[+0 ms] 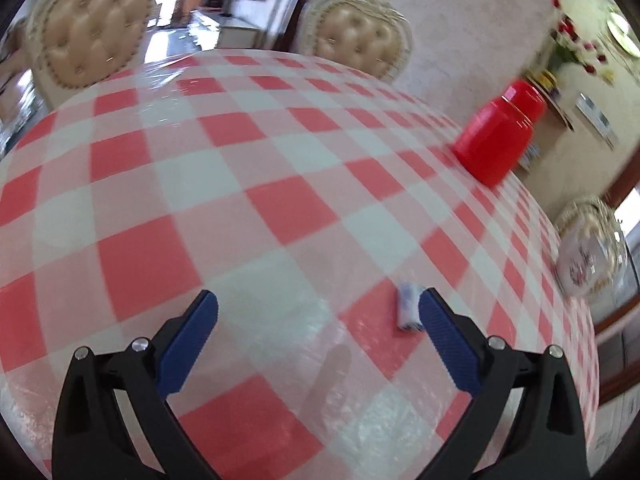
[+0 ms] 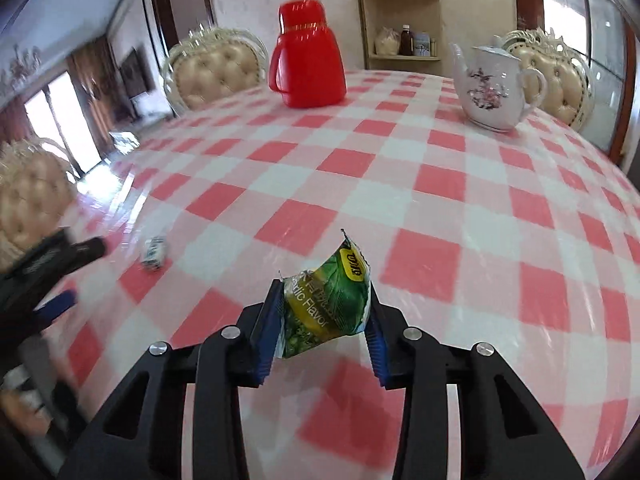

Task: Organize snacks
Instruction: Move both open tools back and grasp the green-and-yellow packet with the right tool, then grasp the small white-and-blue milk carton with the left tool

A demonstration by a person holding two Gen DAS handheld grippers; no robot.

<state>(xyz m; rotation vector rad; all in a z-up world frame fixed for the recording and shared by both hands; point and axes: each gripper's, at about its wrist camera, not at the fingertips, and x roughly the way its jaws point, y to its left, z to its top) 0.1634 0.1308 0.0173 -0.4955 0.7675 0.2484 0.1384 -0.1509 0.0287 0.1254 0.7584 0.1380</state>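
A green snack packet (image 2: 332, 300) with yellow print is pinched upright between the blue pads of my right gripper (image 2: 325, 292), just above the red-and-white checked tablecloth (image 2: 440, 184). A small white-and-blue wrapped candy (image 1: 409, 307) lies on the cloth, right against the inner side of the right fingertip of my left gripper (image 1: 319, 296). That gripper stands wide open and holds nothing. In the right wrist view the same candy (image 2: 154, 254) lies left of the packet, with the blurred left gripper (image 2: 86, 272) beside it at the frame's left edge.
A red plastic jug (image 2: 308, 60) stands at the far side of the table, and a white flowered teapot (image 2: 494, 88) is to its right. Cream tufted chairs (image 2: 216, 72) ring the table. A corner shelf (image 2: 404, 20) stands behind.
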